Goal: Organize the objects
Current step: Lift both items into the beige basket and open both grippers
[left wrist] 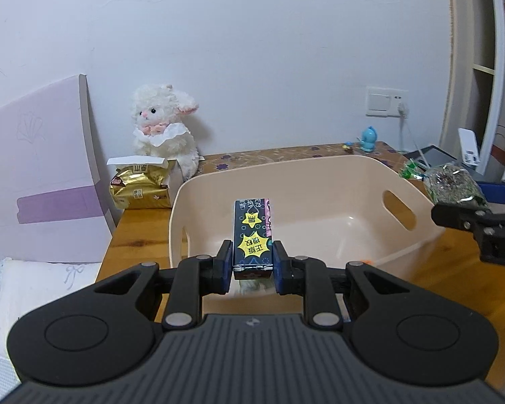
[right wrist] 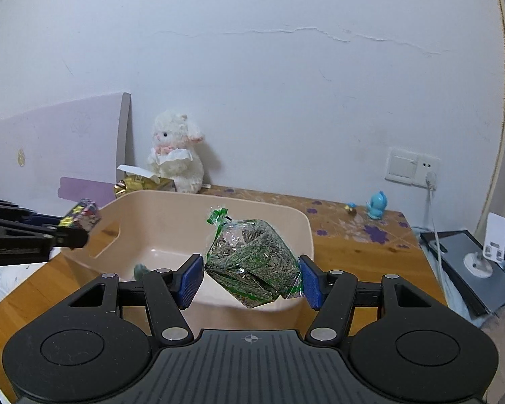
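A beige plastic basket (left wrist: 320, 168) (right wrist: 171, 198) stands on the wooden table. My left gripper (left wrist: 252, 262) is shut on a dark printed box (left wrist: 252, 235) with yellow star labels, held over the basket's near rim. The same box (right wrist: 80, 217) shows at the left of the right wrist view, above the basket's left rim. My right gripper (right wrist: 250, 276) is shut on a clear bag of green-wrapped seeds (right wrist: 252, 262), held above the basket's near edge. That bag (left wrist: 454, 185) appears at the basket's right side in the left wrist view.
A white plush lamb (left wrist: 165, 124) and a gold snack pack (left wrist: 139, 185) sit behind the basket at the left. A blue toy figure (right wrist: 377, 205) stands at the back right near a wall socket (right wrist: 412, 168) with a cable. A lilac board (left wrist: 40, 175) leans at the left.
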{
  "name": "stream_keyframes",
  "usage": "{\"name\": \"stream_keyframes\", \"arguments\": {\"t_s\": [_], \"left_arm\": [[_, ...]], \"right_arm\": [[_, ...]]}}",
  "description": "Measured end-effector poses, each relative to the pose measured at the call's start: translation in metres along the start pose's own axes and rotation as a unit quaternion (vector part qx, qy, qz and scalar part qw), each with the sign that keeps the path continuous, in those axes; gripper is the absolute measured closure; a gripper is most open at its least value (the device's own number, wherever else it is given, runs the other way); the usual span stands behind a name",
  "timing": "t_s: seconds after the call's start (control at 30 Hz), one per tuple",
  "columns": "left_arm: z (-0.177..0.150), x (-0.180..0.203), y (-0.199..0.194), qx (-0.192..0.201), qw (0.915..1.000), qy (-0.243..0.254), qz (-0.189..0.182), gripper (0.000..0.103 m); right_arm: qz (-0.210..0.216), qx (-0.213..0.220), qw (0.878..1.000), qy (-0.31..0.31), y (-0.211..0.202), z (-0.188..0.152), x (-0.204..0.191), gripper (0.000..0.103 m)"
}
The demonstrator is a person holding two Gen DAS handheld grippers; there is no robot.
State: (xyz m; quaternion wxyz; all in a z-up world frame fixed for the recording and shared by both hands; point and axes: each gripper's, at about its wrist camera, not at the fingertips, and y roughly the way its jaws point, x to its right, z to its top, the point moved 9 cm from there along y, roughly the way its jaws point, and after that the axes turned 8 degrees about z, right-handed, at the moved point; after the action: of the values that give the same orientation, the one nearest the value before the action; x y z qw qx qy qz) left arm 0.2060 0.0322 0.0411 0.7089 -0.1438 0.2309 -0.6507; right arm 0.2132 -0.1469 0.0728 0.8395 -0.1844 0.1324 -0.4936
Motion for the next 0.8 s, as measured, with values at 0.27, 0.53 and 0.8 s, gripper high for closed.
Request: {"name": "stream_keyframes", "arguments": {"t_s": [0.27, 0.53, 0.8], "left_arm": [[0.007, 0.01, 0.056, -0.039, 0.999, -0.011, 0.019, 0.077], [-0.002, 0.025, 0.1, -0.079, 0.9963, -0.006, 0.033, 0.077], [-0.017, 0.029, 0.115, -0.103, 0.9928, 0.008, 0.061, 0.077]], "right_arm": [[0.0, -0.012, 1.0, 0.005, 0.04, 0.013, 0.002, 0.046], [-0.012, -0.056, 0.998, -0.001, 0.079, -0.001, 0.009, 0.046], [-0.015, -0.083, 0.996, -0.022, 0.094, -0.015, 0.008, 0.045]]}}
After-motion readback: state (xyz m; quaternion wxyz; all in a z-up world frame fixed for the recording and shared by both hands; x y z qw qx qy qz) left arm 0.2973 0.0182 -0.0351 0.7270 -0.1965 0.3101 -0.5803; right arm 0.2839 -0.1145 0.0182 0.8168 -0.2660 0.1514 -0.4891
